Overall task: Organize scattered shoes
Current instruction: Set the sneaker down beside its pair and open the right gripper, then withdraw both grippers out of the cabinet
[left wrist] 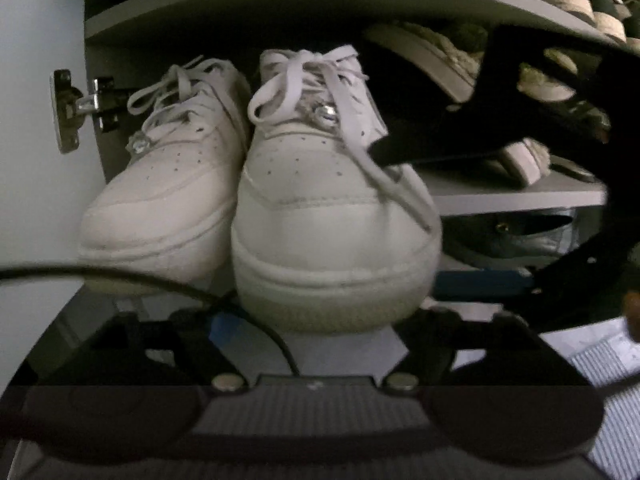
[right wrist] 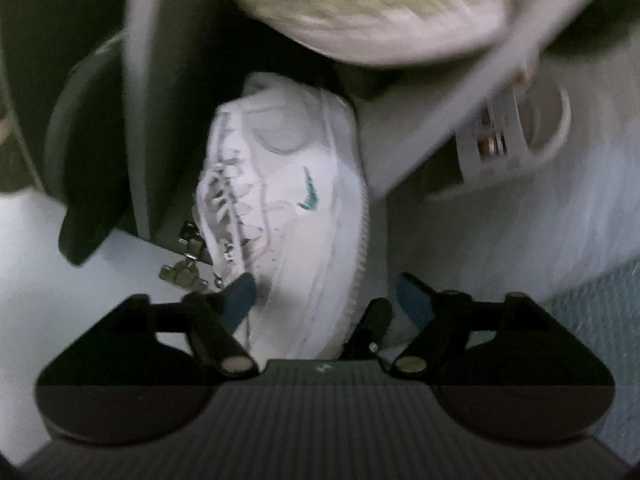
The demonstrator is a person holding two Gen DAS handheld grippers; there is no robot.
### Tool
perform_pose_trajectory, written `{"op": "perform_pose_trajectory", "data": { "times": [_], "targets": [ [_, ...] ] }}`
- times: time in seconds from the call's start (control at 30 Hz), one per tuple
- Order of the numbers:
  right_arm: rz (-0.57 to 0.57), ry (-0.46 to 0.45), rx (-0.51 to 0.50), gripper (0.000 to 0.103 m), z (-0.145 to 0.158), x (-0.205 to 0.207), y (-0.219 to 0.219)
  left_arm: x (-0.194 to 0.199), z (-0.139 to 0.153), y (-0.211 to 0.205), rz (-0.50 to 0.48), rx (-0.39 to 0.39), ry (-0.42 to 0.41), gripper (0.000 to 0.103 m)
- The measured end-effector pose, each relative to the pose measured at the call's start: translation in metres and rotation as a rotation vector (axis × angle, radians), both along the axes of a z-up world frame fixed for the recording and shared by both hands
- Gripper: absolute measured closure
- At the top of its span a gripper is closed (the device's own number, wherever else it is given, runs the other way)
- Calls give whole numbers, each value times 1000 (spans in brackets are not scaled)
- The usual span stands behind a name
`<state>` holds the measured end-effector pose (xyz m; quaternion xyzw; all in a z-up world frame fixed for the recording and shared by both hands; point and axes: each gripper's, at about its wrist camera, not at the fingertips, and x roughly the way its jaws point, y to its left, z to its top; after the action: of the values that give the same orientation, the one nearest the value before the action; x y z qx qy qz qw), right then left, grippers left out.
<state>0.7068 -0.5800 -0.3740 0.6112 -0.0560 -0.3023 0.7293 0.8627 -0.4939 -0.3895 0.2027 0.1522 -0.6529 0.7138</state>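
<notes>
Presently, two white sneakers (left wrist: pixel 256 184) stand side by side, toes outward, on the cabinet shelf (left wrist: pixel 516 194). Left tool (left wrist: pixel 320 320) spread, empty; right tool (right wrist: pixel 324 300) spread around one sneaker, pads clear.

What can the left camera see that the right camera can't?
Only the left view shows two white sneakers, left one and right one, standing side by side toes forward on the shelf, with sandals further right and the right gripper reaching in. Only the right view shows a sneaker's side with a green logo and a fuzzy slipper above. Both show a white sneaker between open blue-padded fingers and the door hinge.
</notes>
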Motion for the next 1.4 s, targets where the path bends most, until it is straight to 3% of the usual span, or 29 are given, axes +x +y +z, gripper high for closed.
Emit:
{"op": "perform_pose_trajectory", "data": {
  "times": [0.07,0.1,0.27,0.53,0.67,0.77,0.9,0.97,1.03,1.17,1.2,1.37,1.4],
  "targets": [
    [11,-46,-2,28,-2,1,-1,3,-2,4,11,23,21,21],
    [17,-68,-15,41,-1,2,0,4,-4,8,10,32,33,21],
    [0,-98,-1,44,3,3,-3,10,-6,31,-17,98,67,20],
    [-85,-87,-25,44,-1,4,-31,8,-13,66,-62,206,46,20],
    [-106,-19,-36,44,16,-5,-13,4,-6,81,-33,294,62,20],
    [-121,19,-25,44,37,-17,14,-7,11,100,-138,347,13,21],
    [-126,87,33,44,83,-30,50,-28,41,149,-399,385,-104,21],
    [-126,98,48,44,101,-37,60,-32,51,163,-452,414,-123,21],
    [-130,129,42,44,144,-46,78,-36,68,184,-534,471,-146,21],
    [-133,211,-27,44,220,-64,103,-38,114,204,-558,551,-191,21],
    [-130,256,-61,44,253,-72,117,-39,134,203,-553,557,-199,21],
    [-138,414,-129,44,358,-105,164,-56,239,186,-516,508,-176,21],
    [-142,464,-142,44,394,-116,179,-63,265,184,-495,475,-191,21]
  ]
}}
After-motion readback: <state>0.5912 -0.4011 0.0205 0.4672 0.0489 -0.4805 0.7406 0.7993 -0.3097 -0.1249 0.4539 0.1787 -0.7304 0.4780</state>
